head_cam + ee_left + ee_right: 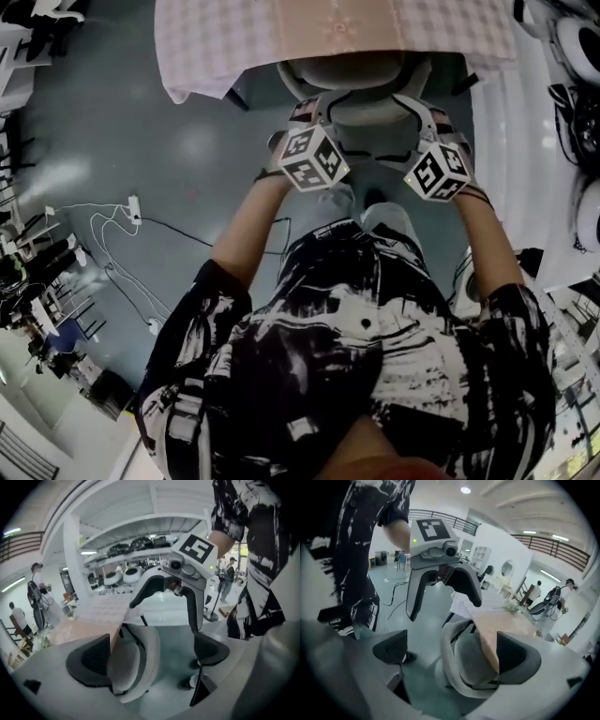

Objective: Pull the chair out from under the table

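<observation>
Chair tucked under table; left tongs and right tongs both open, chair showing between each pair.

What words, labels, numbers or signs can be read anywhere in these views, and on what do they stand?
No readable text in any view.
On the left marker cube and the right marker cube: square black-and-white codes only, no letters.
On the shirt: abstract black-and-white print, no words.
On the tablecloth: checked pattern, no writing.
On the shelves behind: anything there is too small and blurred to read.
</observation>
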